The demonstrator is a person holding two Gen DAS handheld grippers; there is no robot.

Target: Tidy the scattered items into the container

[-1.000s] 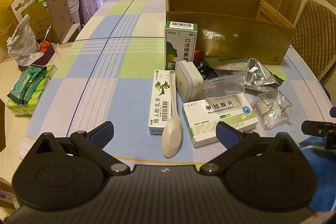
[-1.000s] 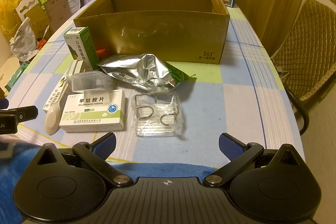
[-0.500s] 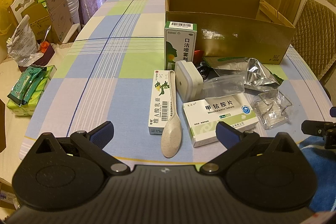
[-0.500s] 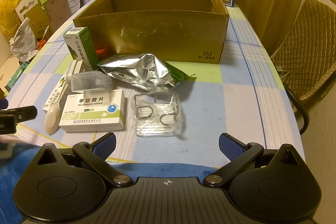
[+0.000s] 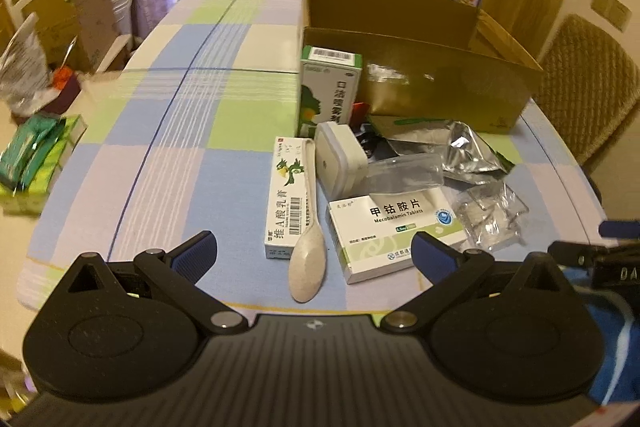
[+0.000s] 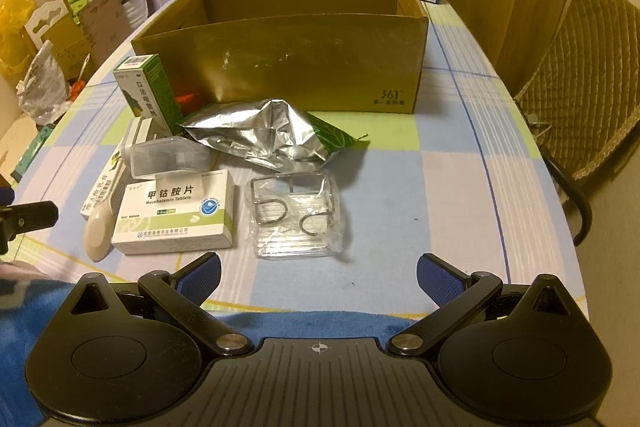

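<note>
Left wrist view is showing the left gripper (image 5: 314, 251) hanging spread wide and empty over a beige plastic spoon (image 5: 307, 251) lying on the checked desk (image 5: 172, 163). The right gripper (image 6: 318, 273) is likewise gaping, holding nothing, near a clear plastic packet of metal hooks (image 6: 296, 215); the brown cardboard box (image 6: 288, 59) is sitting behind.
</note>
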